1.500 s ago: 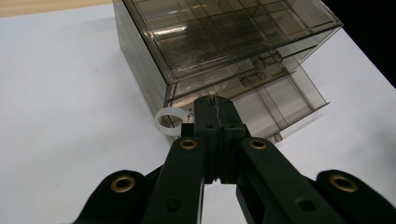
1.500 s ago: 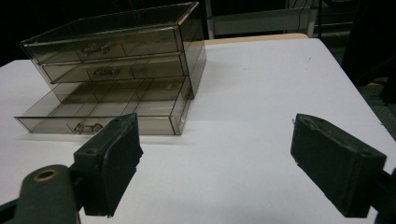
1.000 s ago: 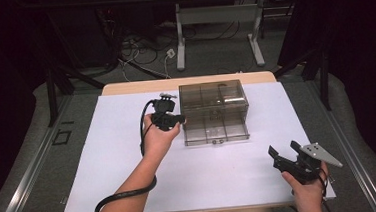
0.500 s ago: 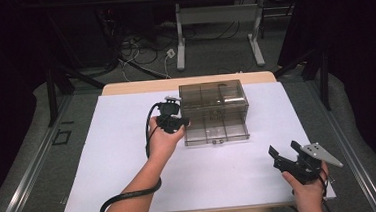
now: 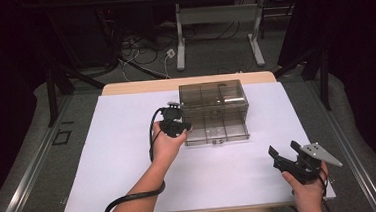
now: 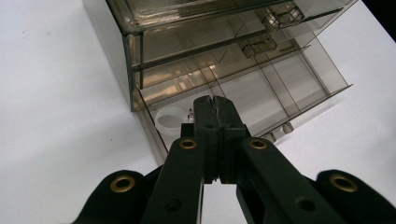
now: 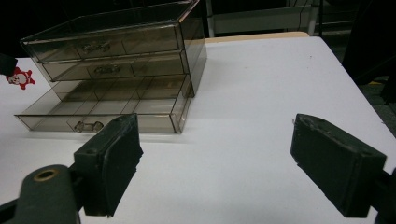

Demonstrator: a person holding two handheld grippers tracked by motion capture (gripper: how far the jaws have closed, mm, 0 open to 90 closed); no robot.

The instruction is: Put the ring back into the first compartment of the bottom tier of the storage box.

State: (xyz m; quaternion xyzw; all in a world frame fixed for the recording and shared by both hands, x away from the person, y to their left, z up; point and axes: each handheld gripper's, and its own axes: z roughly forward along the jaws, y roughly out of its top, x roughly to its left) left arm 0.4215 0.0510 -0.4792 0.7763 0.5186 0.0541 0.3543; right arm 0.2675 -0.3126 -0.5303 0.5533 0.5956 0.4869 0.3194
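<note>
Left gripper view puts my left tongs (image 6: 215, 100) pressed together, tips hanging over the near corner of the open bottom drawer (image 6: 261, 93), just beside a small white ring (image 6: 170, 119) that lies in that corner compartment. Whether the tips pinch anything thin I cannot tell.

I judge the ring light and stiff, probably smooth plastic, so it could skid on the slick drawer floor. I would take it across its rim, one pad inside the hole and one outside, with the drawer wall close enough to crowd the tongs.

The drawer box (image 5: 213, 101) stands near the far middle of the white surface (image 5: 130, 165), with its bottom drawer pulled out toward me. It is smoky clear plastic with three drawers, thin dividers and a small clear handle (image 7: 88, 126) on each front. It looks rigid but light and brittle, likely to slide if pushed on; the handle is the place to grip the drawer, gently.

My right tongs (image 5: 284, 150) rest at the near right of the surface, well apart from the box, spread wide and empty.
</note>
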